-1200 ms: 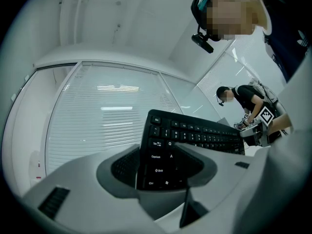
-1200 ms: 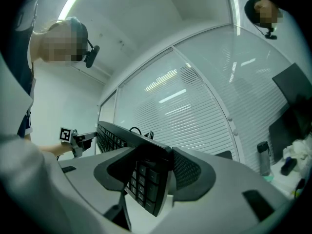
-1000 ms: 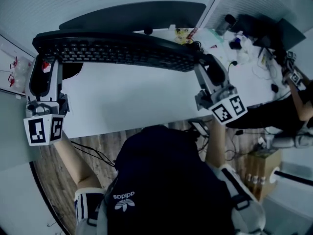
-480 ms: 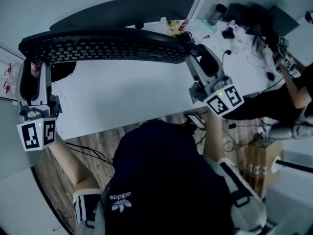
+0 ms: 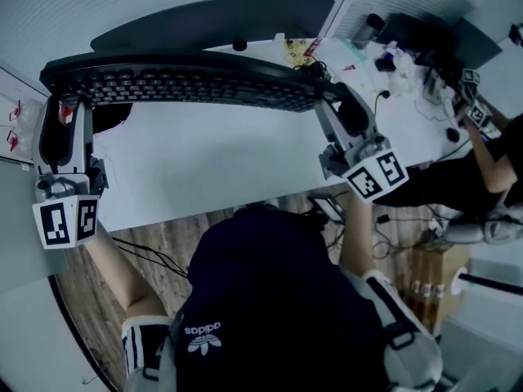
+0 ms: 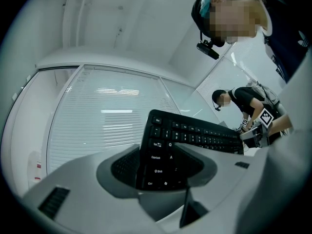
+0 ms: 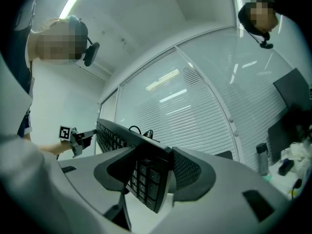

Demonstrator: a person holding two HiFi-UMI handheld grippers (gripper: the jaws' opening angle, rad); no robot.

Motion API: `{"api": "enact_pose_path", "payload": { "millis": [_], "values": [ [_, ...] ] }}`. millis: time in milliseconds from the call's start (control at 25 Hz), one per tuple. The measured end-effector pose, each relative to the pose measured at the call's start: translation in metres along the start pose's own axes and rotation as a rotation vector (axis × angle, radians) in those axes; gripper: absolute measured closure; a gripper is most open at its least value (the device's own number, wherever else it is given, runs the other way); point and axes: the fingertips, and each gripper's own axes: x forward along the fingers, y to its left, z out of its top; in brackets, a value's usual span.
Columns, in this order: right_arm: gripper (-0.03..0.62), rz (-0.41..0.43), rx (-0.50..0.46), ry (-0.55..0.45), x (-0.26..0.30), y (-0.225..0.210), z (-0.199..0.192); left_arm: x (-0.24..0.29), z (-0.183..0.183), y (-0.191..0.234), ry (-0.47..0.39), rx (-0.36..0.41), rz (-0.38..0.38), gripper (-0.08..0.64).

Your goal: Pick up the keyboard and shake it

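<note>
While the black keyboard [image 5: 188, 84] was up in the air over the white table [image 5: 212, 170], the left gripper [image 5: 64, 104] pinched its left end and the right gripper [image 5: 333, 98] pinched its right end.

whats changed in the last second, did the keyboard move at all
The keyboard swung slightly left, then partway back right, with the left gripper and right gripper; the head camera shifted too. Unchanged: both stay clamped on its ends, keyboard held off the white desk.
</note>
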Motion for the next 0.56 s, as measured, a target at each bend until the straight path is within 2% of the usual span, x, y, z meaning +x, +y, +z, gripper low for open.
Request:
{"api": "enact_pose_path", "payload": {
  "millis": [560],
  "values": [
    [0.374, -0.015, 0.017, 0.035, 0.0014, 0.0, -0.0051, 0.0028, -0.0041, 0.0018, 0.005, -0.024, -0.012, 0.337]
  ]
}}
